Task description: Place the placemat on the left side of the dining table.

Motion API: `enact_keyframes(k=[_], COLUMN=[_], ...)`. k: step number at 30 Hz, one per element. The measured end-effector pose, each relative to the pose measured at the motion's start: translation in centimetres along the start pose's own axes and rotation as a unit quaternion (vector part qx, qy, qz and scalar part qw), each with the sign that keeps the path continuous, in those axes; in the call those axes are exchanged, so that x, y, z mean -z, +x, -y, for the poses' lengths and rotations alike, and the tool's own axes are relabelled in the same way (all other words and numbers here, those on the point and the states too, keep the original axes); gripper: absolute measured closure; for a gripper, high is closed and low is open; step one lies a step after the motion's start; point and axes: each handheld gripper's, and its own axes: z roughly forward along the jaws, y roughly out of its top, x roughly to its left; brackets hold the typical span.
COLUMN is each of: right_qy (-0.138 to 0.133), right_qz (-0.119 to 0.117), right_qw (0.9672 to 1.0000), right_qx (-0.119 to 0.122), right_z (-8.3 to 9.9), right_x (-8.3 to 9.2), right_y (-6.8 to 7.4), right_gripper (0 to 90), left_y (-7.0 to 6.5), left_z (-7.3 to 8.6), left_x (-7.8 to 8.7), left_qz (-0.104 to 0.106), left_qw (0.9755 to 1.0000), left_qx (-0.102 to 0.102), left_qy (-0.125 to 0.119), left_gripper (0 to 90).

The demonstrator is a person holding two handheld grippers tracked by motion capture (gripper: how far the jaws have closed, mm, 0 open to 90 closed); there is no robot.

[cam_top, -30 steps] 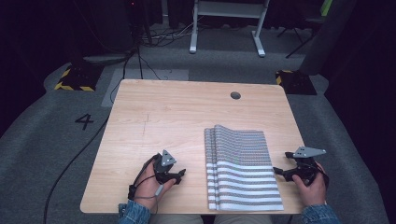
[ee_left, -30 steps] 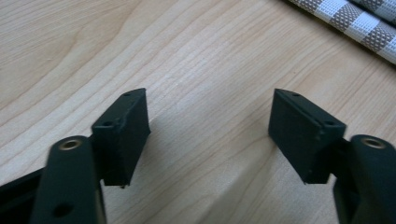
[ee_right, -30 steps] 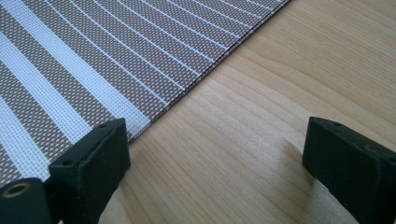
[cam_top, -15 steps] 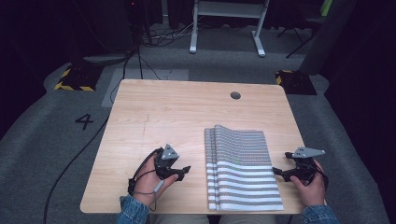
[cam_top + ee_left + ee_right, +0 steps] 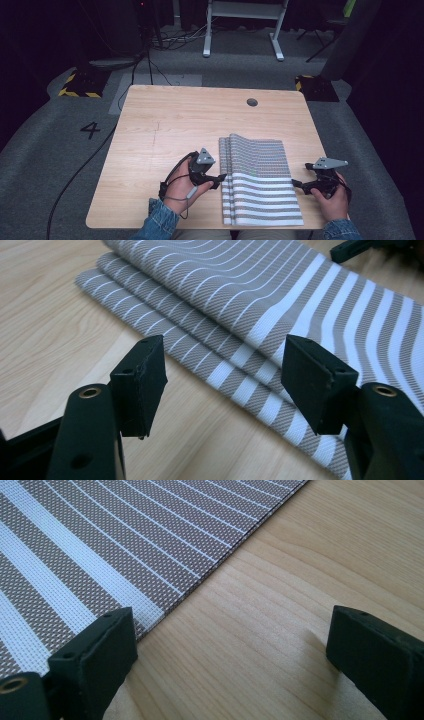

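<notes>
A grey-and-white striped cloth (image 5: 260, 180) lies folded on the near right part of the wooden table (image 5: 165, 120), its near edge almost at the table's near edge and its right edge a little in from the table's right edge. Along its left side the folds lie stacked in several layers, stepped one over another, as the left gripper view shows (image 5: 240, 330). The stripes are thin towards the far end and broad towards the near end.

The left gripper (image 5: 220, 179) sits just at the cloth's left edge, near the table's near edge, pointing towards the cloth. Its jaws stand wide with nothing between them: in its own view the layered fold edge lies below and beyond the pads, and the pads are clear of the fabric. They have just been closing a little from a wider gape.

The right gripper (image 5: 296, 184) is at the cloth's right edge, near the table's near right corner, pointing back at the cloth. Its jaws are also spread wide. In its own view one pad is over the cloth's edge (image 5: 150, 615) and the other rests low over bare wood, with the cloth's hem running between them; neither pad pinches the fabric.

A small round hole (image 5: 252, 102) sits in the tabletop near the far edge.
</notes>
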Motion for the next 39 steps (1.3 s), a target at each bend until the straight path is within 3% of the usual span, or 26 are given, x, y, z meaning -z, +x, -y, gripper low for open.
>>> enact_keyframes(k=[2,3,4,5,7,16,19,26,29,32,36,37,39], right_qy=[0.0,0.0,0.0,0.0,0.0,0.0,-0.001,0.002,0.002,0.002,0.002,0.002,0.001], right_qz=[0.0,0.0,0.0,0.0,0.0,0.001,0.001,0.002,0.002,0.002,0.003,0.003,0.003], right_qw=[1.0,1.0,1.0,1.0,1.0,1.0,1.0,1.0,1.0,1.0,1.0,1.0,1.0], right_qx=[0.0,0.0,0.0,0.0,0.0,0.001,0.001,0.001,0.001,0.001,0.0,0.0,0.0], right_z=[0.0,0.0,0.0,0.0,0.0,0.0,-0.1,-0.1,-0.1,-0.1,-0.1,-0.1,-0.1], right_x=[0.0,0.0,0.0,0.0,0.0,-0.1,-0.1,-0.1,-0.1,-0.1,-0.1,-0.1,-0.1], right_y=[0.0,0.0,0.0,0.0,0.0,0.0,0.0,0.0,0.0,0.0,0.0,0.0,0.0], right_gripper=[6.2,6.2,6.2,6.3,6.2,6.2,6.2,6.2,6.2,6.3,6.3,6.3,6.3], left_y=[-0.3,-0.6,-0.6,-0.9,-1.2,-0.9,-0.7,-0.7,-1.0,-1.1,-0.8,-0.4,-0.4], left_z=[-0.2,-0.3,-0.3,-0.4,-0.4,-0.2,0.1,-0.1,-0.4,-0.5,-0.1,0.4,0.7], left_x=[-0.6,-1.3,-1.3,-2.0,-2.9,-4.8,-5.7,-6.4,-6.3,-6.4,-7.0,-7.4,-7.7], left_qz=[0.01,0.034,0.034,0.055,0.064,0.068,0.076,0.086,0.092,0.096,0.101,0.105,0.111], left_qw=[0.9999,0.9993,0.9993,0.9981,0.9976,0.997,0.9955,0.9947,0.9948,0.9947,0.9936,0.9923,0.992], left_qx=[0.005,0.018,0.018,0.027,0.022,0.037,0.056,0.054,0.041,0.033,0.049,0.065,0.061], left_qy=[0.004,0.002,0.002,0.004,0.01,0.007,0.01,0.013,-0.008,-0.015,-0.001,0.011,0.006], left_gripper=[35.6,35.9,36.0,36.1,36.1,34.0,32.5,29.4,30.3,29.7,27.7,27.5,27.4])
